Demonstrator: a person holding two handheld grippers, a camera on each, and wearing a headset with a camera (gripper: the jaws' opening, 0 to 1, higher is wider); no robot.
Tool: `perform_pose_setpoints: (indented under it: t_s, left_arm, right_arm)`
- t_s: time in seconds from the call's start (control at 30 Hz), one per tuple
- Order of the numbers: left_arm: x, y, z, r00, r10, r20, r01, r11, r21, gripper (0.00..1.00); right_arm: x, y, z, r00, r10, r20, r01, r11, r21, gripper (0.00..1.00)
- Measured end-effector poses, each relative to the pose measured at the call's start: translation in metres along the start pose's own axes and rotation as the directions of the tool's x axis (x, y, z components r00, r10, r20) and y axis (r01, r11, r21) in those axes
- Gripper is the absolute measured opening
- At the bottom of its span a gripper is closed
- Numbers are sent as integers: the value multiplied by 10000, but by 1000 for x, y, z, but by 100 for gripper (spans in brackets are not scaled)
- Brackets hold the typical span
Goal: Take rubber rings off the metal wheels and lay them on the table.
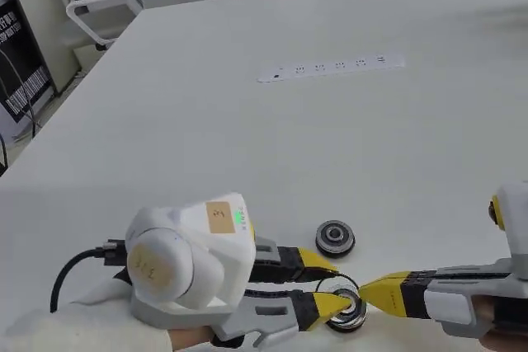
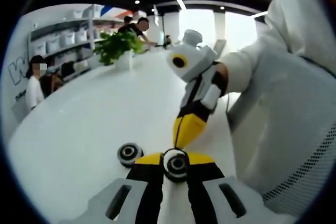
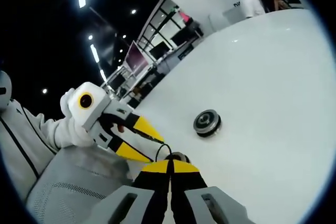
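The work is sitting at its first ring, by my reading; no freed ring is lying anywhere on the table (image 1: 247, 138) that I can see. The left gripper (image 2: 176, 159) is clamping the near wheel (image 2: 177, 167) between its yellow tips, pinning it at the near edge of the table, just left of the other tool. The right gripper (image 3: 169, 167) is reaching in from the right with its jaws pressed together; they appear to be pinching the ring (image 3: 161, 149), a thin black loop that is standing up off the wheel between the two tools. Part of the loop is arching clear while the rest is seemingly hugging the wheel's rim, though exactly how much is seated is too small to tell; so I am judging this ring as half peeled, not off.

The far wheel (image 1: 335, 237) is lying flat on the table, just beyond the left gripper's tips and apart from both tools; its dark rim is suggesting that its ring is in place and untouched.

What is left, then: pulling this loop fully free while the left tool is bracing the wheel; laying it on bare table; then doing the same for the far wheel. The thin rubber is likely stretching under the pull, so it may snap back or slip from the pinch.
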State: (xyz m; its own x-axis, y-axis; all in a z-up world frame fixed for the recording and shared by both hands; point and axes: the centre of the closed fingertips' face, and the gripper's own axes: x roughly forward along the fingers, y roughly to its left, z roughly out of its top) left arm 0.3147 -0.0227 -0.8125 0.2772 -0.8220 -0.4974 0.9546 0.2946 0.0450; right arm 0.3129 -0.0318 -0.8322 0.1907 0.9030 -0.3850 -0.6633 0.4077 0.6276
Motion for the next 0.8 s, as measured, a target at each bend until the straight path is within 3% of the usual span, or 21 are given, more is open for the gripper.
perform_pose_setpoints:
  t_s: [0.2,0.3,0.4,0.7,0.8]
  left_arm:
    - [-15,1,16,9986,100,519,-93,9999,-144,35]
    - [-24,7,20,9978,408,521,-399,9990,-186,40]
    - [-31,11,26,9952,581,782,-560,9980,-288,43]
    - [-49,15,29,9926,732,969,-697,9968,-392,59]
    - [-61,17,32,9877,1024,1179,-976,9942,-462,62]
  right_arm:
    - [-9,4,7,9996,-172,212,174,9998,-126,0]
    - [-14,7,12,9989,-265,387,273,9994,-197,0]
    - [-19,7,16,9974,-412,585,423,9989,-183,0]
    - [-29,12,24,9931,-613,1003,627,9980,-112,0]
    - [-32,14,27,9919,-697,1061,720,9972,-183,0]
